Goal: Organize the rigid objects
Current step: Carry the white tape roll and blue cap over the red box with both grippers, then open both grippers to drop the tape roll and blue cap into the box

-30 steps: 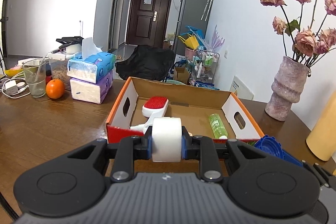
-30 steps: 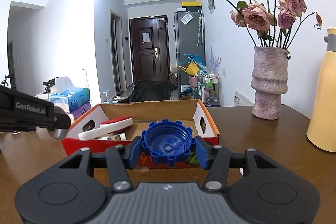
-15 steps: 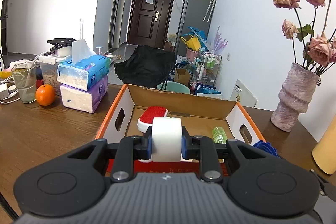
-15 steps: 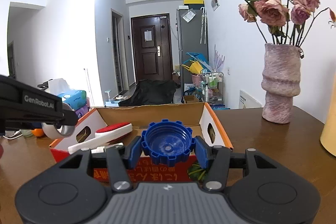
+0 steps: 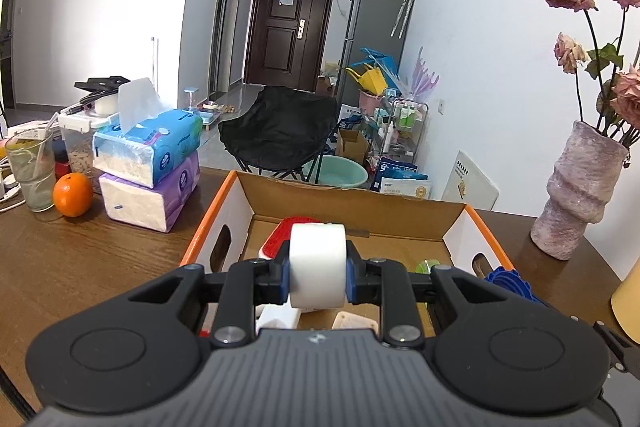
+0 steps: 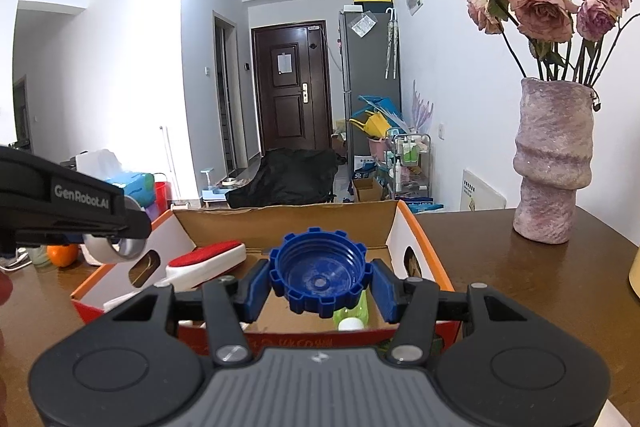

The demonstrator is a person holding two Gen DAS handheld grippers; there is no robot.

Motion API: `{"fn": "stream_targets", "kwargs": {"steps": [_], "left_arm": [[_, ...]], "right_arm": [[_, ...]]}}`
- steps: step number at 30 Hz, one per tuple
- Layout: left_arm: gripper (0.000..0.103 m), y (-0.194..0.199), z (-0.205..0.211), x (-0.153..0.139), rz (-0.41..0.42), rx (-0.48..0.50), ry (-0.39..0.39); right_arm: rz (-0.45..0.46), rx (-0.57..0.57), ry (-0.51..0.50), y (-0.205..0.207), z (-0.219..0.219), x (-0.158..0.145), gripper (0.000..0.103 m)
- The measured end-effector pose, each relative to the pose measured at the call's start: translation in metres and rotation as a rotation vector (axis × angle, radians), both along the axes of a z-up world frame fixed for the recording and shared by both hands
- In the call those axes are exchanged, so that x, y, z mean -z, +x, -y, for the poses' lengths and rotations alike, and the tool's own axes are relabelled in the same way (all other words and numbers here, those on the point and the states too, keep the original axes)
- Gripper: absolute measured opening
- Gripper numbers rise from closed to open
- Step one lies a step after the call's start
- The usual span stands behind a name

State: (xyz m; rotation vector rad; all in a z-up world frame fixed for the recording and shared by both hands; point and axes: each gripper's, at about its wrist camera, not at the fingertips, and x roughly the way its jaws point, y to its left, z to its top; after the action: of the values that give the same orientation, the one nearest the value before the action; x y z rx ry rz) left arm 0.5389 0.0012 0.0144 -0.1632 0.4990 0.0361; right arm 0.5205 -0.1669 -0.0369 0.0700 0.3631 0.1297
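My left gripper (image 5: 317, 277) is shut on a white tape roll (image 5: 317, 263), held over the near edge of an open cardboard box (image 5: 348, 211) with orange rims. My right gripper (image 6: 319, 285) is shut on a blue notched lid (image 6: 318, 277), held above the same box (image 6: 416, 239). Inside the box lie a red-and-white brush (image 6: 208, 261) and a green bottle (image 6: 352, 315). The left gripper (image 6: 120, 231) with its tape roll (image 6: 114, 249) shows at the left of the right wrist view. The blue lid (image 5: 508, 281) peeks in at the right of the left wrist view.
On the brown table (image 5: 80, 259) stand stacked tissue packs (image 5: 148, 171), an orange (image 5: 73, 189) and a glass (image 5: 32, 169) to the left. A pink vase of dried roses (image 6: 552, 163) stands right of the box. A black chair (image 5: 280, 127) sits beyond the table.
Both grippers have moved forward toward the box with their loads; the box now looms larger and lies under the fingertips. The grips have not changed.
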Motion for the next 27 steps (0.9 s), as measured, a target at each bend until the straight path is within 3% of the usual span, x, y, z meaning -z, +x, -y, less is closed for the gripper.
{"fn": "stream_targets", "kwargs": {"steps": [27], "left_arm": [[0.025,0.069,0.007,0.021,-0.058,0.008,0.068]], "right_arm": [[-0.019,-0.002,-0.024,0.063,-0.002,0.005,0.052]]}}
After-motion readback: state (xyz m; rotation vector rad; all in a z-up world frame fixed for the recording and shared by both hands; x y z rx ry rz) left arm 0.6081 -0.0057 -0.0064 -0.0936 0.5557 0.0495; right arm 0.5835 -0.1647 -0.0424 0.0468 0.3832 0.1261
